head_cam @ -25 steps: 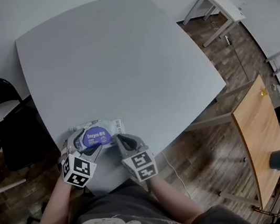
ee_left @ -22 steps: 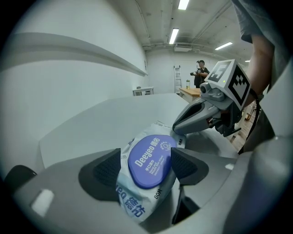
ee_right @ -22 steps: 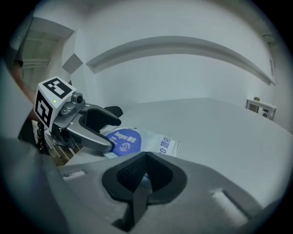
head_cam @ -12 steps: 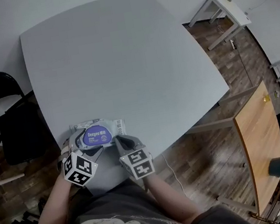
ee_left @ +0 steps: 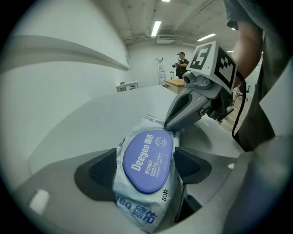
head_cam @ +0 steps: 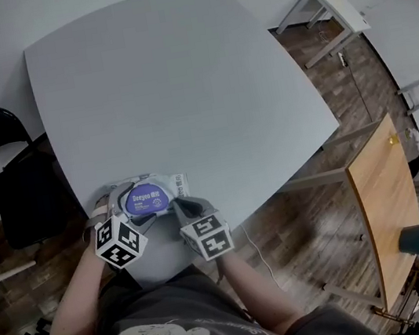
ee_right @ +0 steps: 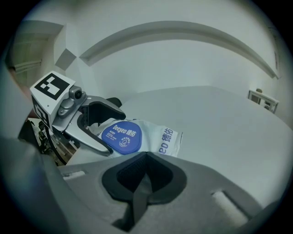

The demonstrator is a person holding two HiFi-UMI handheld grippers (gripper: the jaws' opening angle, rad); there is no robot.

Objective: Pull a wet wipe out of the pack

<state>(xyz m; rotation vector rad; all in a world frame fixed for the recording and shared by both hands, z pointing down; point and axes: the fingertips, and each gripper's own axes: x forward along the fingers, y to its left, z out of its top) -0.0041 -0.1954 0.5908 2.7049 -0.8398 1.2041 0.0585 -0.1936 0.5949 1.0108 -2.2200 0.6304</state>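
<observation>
My left gripper [ee_left: 146, 167] has just spread wider and eased in over the pack of wipes [head_cam: 167, 187] — jaws released now, one pad on each side of the pack and not yet squeezing. The pack lies at the near edge of the table [head_cam: 180, 88], its blue lid [ee_right: 121, 136] still down. My right gripper [ee_right: 144, 160] is clenched on nothing, its tip at the pack's far corner — so no wipe yet; I reckon pinning the pack comes first, then that lid.

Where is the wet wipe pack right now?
The wet wipe pack lies at the table's near edge, lower left in the head view, between the left gripper's open jaws, the right gripper's tip at its corner.
</observation>
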